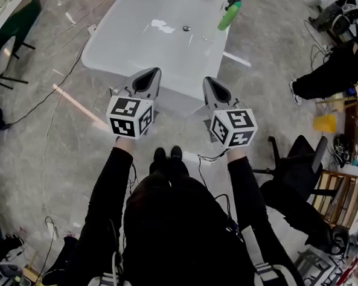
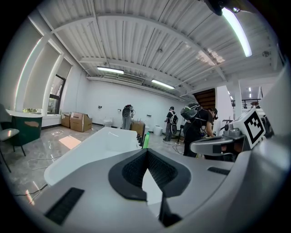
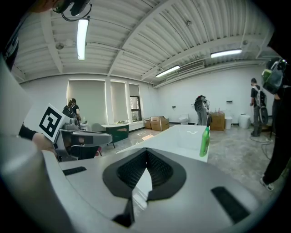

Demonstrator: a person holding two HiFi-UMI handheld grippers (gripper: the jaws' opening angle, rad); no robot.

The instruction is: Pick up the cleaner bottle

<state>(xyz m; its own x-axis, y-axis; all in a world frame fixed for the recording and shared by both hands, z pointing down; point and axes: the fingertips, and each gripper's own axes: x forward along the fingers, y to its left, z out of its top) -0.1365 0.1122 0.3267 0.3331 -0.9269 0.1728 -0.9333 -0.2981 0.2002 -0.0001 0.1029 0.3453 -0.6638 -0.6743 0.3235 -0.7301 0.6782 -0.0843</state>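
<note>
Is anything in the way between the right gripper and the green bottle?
Nothing visible. Only bare white table top lies between the right gripper and the green plastic cleaner bottle at the far right edge. A small dark object sits left of that path.

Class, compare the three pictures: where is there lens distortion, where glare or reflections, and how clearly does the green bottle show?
Head view: almost undistorted; ceiling light reflects in pale patches on the white table; the cleaner bottle is small and slightly soft. Left gripper view: strong fisheye, dark round border, bottle a mere sliver. Right gripper view: same fisheye, a strip lamp glares, bottle clearest.
</note>
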